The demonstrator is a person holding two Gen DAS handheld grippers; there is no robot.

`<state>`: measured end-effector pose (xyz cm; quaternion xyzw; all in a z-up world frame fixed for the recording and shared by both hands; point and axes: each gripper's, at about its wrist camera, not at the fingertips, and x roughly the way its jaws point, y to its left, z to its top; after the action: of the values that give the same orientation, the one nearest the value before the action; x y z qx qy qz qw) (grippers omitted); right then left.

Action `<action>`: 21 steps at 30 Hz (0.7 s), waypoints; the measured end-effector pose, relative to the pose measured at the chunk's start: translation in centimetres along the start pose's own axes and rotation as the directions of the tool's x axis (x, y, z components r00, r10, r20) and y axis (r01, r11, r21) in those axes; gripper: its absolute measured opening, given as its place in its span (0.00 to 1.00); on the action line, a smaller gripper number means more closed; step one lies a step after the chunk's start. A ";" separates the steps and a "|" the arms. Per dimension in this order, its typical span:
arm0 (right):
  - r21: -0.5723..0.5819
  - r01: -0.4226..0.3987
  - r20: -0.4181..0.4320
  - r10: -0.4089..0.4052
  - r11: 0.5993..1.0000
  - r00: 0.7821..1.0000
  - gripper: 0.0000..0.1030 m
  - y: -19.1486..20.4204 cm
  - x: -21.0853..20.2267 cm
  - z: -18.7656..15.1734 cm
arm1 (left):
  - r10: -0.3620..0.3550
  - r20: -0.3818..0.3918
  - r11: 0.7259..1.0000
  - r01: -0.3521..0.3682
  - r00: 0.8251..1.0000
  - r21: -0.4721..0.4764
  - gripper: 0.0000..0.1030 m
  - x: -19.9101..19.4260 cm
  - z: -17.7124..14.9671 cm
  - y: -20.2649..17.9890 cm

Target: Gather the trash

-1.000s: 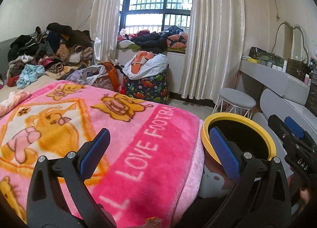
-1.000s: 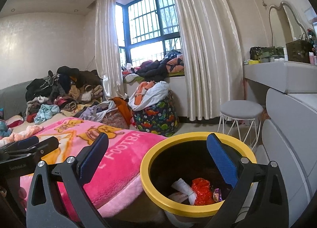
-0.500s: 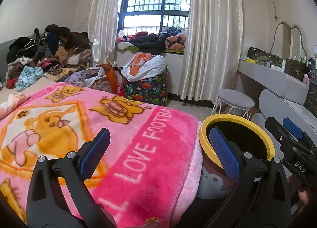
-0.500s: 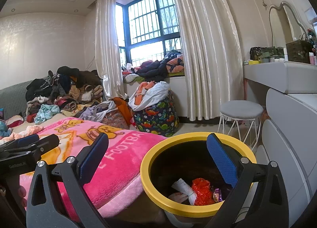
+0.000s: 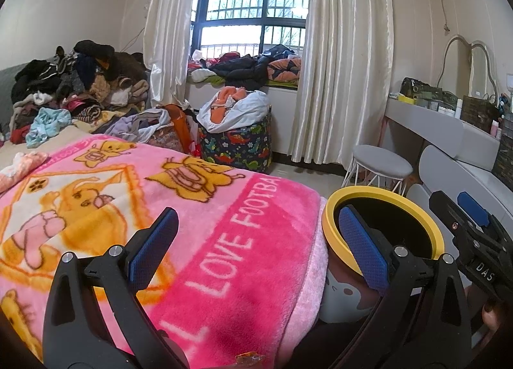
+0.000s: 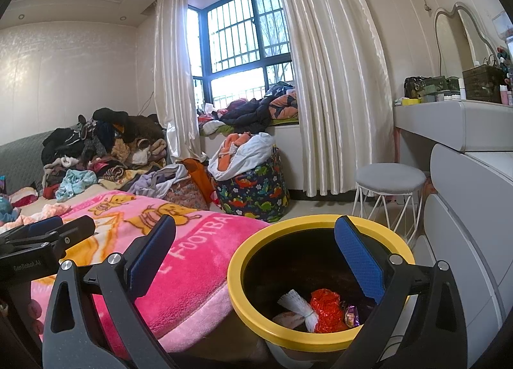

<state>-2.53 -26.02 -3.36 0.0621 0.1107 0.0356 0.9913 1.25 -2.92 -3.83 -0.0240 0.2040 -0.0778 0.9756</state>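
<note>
Two black handheld grippers with blue padded fingers are hovering, the left gripper [image 5: 256,241] and the right gripper [image 6: 255,249] both spread wide and carrying nothing. The round yellow-rimmed trash bin [image 6: 243,298] is sitting just beside the pink cartoon-print fleece blanket [image 5: 224,225], holding a red crinkled wrapper [image 6: 325,308] and white netting [image 6: 296,303]. An orange scrap [image 5: 248,358] at the blanket's near edge risks being overlooked. Beyond the bin, heaped clothes, cream curtains and a grey stool are crowding the bedroom.
</note>
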 end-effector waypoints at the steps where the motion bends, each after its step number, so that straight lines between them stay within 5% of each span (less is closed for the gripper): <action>1: 0.000 -0.001 -0.001 0.001 1.000 1.000 0.94 0.0 0.0 0.0 | 0.000 0.000 1.000 0.000 1.000 0.000 0.89 0.0 0.0 -0.1; 21: 0.001 0.000 0.000 0.000 1.000 1.000 0.94 -0.1 0.0 -0.1 | -0.008 -0.007 1.000 0.008 1.000 0.002 0.89 0.0 0.5 -0.1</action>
<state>-2.55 -26.09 -3.48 0.0625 0.1107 0.0357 0.9912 1.44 -2.99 -3.38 -0.0237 0.2072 -0.0818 0.9746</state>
